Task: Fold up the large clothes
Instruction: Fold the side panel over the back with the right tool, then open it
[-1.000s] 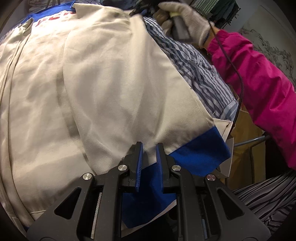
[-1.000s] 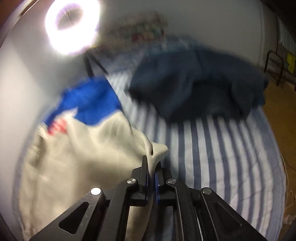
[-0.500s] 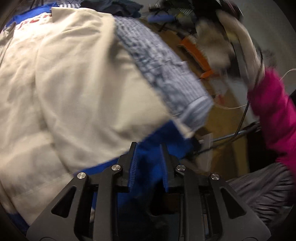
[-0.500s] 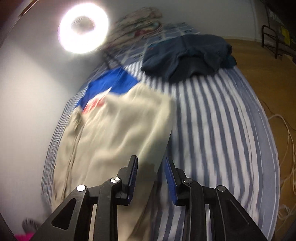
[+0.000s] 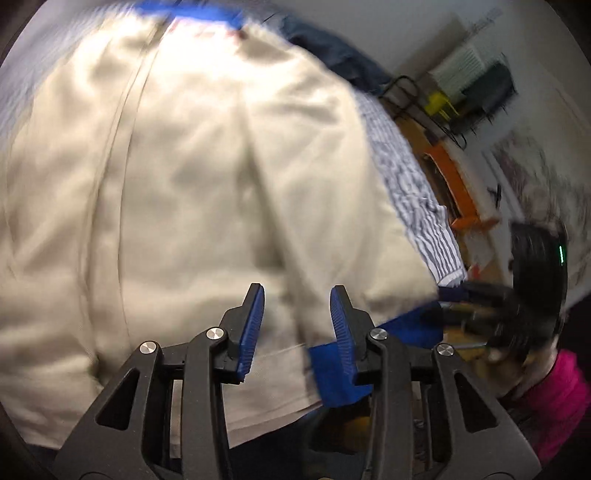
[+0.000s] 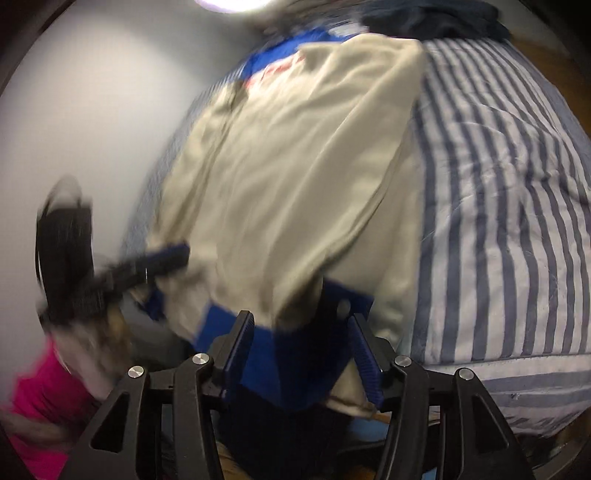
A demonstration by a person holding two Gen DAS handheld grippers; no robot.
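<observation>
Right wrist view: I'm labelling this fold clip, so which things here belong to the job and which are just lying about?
Part of the job:
cream jacket with blue hem
right gripper, open
left gripper, open
striped bed, the folding surface

Lying about:
dark garment at the bed's far end
ring light

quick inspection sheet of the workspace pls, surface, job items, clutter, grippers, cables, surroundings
surface: bed with blue and white striped cover, bare on its right side.
job's things: cream jacket with blue cuffs and hem spread flat on the bed, one sleeve folded across its body.
clutter: dark navy garment heaped at the far end.
grippers: left gripper open over the cream cloth; right gripper open, blue hem between its fingers but not pinched.
cables: nothing seen.
surroundings: grey wall, bright lamp at the top edge, orange object on the wooden floor; pictures blurred.
</observation>
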